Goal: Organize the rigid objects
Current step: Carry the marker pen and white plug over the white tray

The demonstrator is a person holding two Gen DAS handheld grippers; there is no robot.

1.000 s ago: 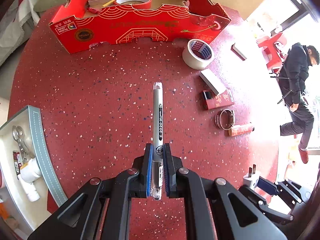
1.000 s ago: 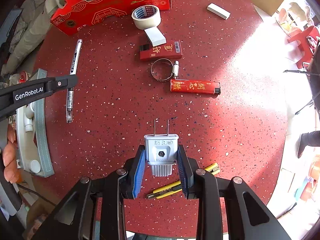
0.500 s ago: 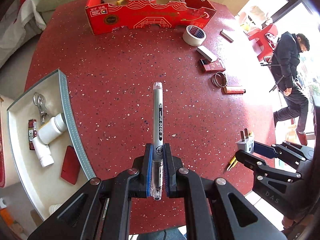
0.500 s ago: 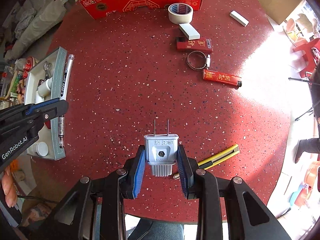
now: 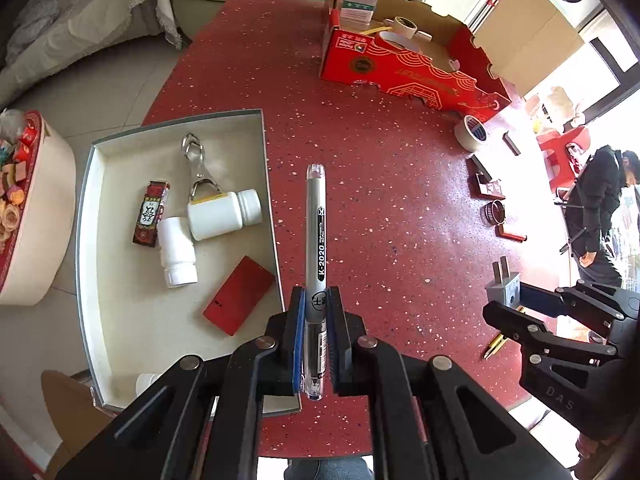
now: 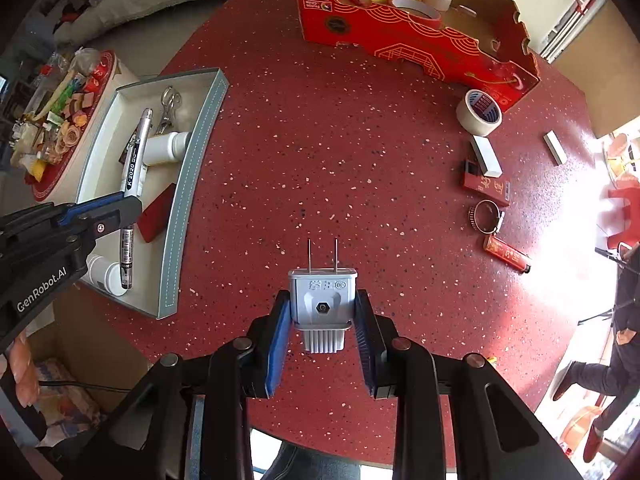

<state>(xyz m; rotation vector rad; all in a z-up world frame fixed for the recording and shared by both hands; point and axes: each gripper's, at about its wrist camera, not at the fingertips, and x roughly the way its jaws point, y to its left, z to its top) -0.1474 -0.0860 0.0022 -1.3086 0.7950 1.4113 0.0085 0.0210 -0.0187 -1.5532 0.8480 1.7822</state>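
My left gripper (image 5: 315,340) is shut on a silver pen (image 5: 315,224) and holds it above the red table, beside the right wall of the grey tray (image 5: 269,184). In the right wrist view the pen (image 6: 134,168) hangs over the tray (image 6: 192,184). My right gripper (image 6: 322,332) is shut on a grey two-pin plug (image 6: 322,296), held above the table's near middle. The tray holds two white bottles (image 5: 222,216), a clip (image 5: 196,160), a red card (image 5: 238,300) and a small red box (image 5: 151,214).
A red cardboard box (image 6: 400,32) with tape rolls stands at the back. On the right lie a tape roll (image 6: 478,112), white blocks (image 6: 486,156), a red box (image 6: 486,188), a hose clamp (image 6: 486,216) and a red lighter (image 6: 506,254). A person (image 5: 600,208) stands far right.
Both grippers have pulled back and turned left, away from the red box. The tray has come into fuller view, and the pen now sits at its edge. Both grips are unchanged.
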